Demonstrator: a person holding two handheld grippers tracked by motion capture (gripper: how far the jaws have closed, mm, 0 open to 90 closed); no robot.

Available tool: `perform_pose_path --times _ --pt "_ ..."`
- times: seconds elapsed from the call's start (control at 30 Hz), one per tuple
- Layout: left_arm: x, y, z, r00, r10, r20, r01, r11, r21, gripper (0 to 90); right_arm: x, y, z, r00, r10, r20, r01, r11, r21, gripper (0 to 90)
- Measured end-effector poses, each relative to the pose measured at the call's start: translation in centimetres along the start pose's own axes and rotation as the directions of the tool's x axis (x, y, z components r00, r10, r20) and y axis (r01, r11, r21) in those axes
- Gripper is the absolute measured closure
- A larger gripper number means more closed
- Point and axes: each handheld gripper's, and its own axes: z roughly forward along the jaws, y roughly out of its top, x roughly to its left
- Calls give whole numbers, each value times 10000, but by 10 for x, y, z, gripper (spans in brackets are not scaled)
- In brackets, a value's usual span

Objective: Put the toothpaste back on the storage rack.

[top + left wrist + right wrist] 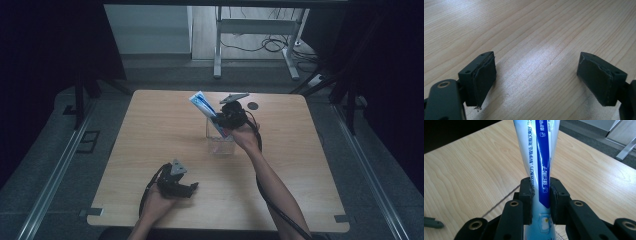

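Observation:
A white and blue toothpaste tube (205, 109) leans up and to the left out of a clear glass cup (220, 140) near the middle of the wooden table (150, 130). My right gripper (223, 120) is shut on the tube just above the cup's rim. In the right gripper view the tube (540, 157) is pinched between the two black pads (556, 195), and its printed end points away from the camera. My left gripper (190, 189) rests low over the table near the front edge. Its jaws stand wide apart over bare wood, the pads (599, 77) empty.
A small dark round disc (253, 105) lies on the table behind the cup. A grey metal frame with cables (260, 40) stands on the floor beyond the table. A small grey object (432, 222) lies on the wood at the left edge of the right gripper view.

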Motion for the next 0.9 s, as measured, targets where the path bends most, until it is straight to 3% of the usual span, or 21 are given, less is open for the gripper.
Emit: perform_pose_path --times 0.9 --pt "0 0 0 10000 -34 13 34 10000 -37 159 -3 -16 -1 10000 81 -41 -80 9993 355 723"
